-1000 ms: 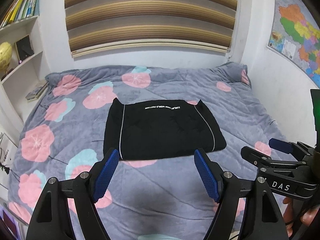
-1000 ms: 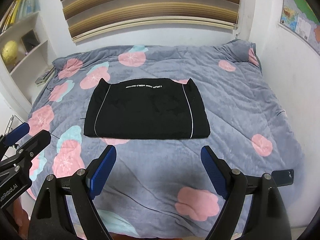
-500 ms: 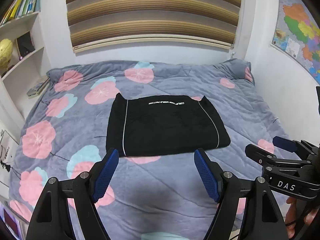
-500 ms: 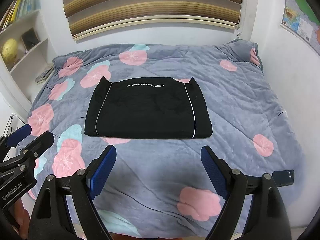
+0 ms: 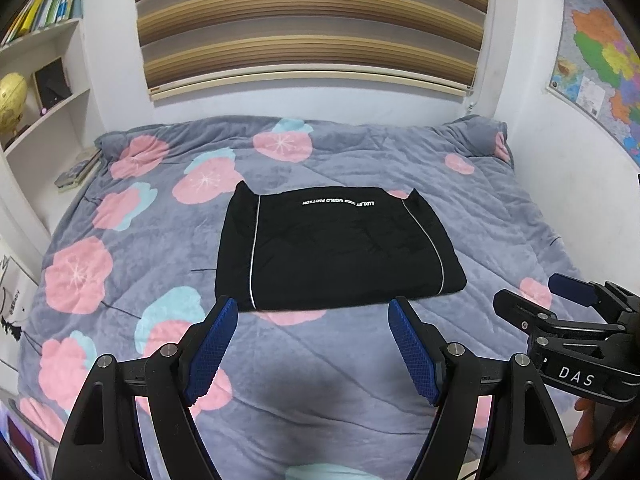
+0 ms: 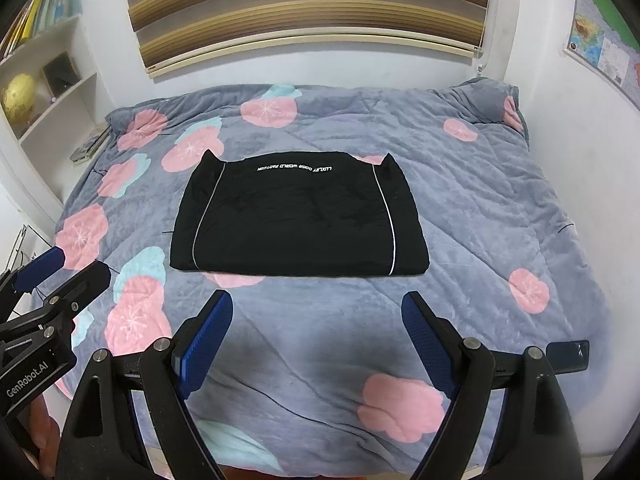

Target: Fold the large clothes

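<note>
Left wrist view: our left gripper [image 5: 312, 344] and right gripper [image 6: 316, 332] hang spread wide, empty, above the flowered grey quilt [image 5: 140, 248]; the folded black garment [image 5: 332, 248] lies mid-bed, below striped blinds [image 5: 312, 20].

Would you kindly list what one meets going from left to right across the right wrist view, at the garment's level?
Globe → left gripper → black garment → map.
</note>
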`<state>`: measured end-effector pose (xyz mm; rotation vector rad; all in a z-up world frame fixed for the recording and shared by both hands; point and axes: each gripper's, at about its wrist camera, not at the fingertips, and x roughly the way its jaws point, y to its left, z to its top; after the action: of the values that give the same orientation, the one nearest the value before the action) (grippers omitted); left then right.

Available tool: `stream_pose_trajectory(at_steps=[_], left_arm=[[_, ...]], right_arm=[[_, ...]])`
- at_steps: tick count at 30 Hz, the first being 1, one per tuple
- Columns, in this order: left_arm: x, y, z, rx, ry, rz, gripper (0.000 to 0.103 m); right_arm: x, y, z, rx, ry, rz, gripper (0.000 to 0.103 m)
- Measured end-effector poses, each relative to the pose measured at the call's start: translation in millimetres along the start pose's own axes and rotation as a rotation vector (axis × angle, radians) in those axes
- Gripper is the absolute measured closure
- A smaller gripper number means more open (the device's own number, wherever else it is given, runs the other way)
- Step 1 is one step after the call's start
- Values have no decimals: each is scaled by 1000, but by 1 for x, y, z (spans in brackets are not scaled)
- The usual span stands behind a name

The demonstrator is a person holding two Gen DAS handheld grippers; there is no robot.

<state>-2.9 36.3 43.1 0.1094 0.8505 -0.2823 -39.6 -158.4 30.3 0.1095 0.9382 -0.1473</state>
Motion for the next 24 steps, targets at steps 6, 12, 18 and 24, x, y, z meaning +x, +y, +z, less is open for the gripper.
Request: stream_pose_trajectory(at_steps=[6,12,18,24], left_arm=[[2,1,-1,5,5,0,24],[3,0,-3,5,6,-2,24],[3,-1,-3,5,7,2,24],[5,2,-2,16,6,5,24]], right_arm=[[1,-1,-2,-5,2,2,15],[2,-2,-3,-7,7,4,15],[2,-2,-5,-10,9,4,15],[3,1,-9,-11,14,8,15]])
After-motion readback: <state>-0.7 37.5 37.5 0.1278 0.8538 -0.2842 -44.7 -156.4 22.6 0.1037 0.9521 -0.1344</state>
